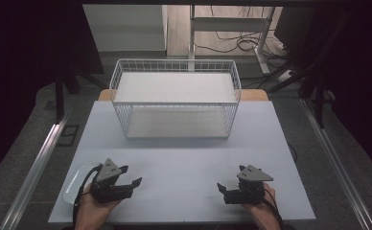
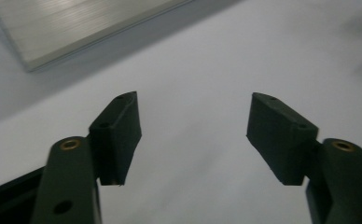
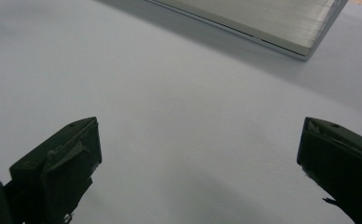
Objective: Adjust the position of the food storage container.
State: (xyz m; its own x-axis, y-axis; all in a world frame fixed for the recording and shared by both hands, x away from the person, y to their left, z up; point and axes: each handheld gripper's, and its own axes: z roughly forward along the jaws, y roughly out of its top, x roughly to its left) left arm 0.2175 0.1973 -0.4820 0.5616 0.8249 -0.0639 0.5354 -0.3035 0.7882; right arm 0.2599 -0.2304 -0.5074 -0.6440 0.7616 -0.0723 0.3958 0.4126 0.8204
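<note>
My left gripper (image 1: 130, 175) hovers over the front left of the pale table (image 1: 184, 153), held in a hand that comes in from the bottom edge. Its jaws are apart with nothing between them, and in the left gripper view (image 2: 193, 100) only bare tabletop lies in the gap. My right gripper (image 1: 230, 177) is at the front right, also in a hand, its jaws spread wide and empty. The right gripper view (image 3: 200, 126) shows plain table between them. A white wire basket (image 1: 174, 72) stands at the back middle of the table.
A white plate (image 1: 73, 184) lies at the front left corner, partly under the left hand. A brushed pale board, the basket's floor edge, shows ahead of each gripper (image 2: 76, 23) (image 3: 263, 18). Metal rails run along both sides of the table; cables lie on the floor behind.
</note>
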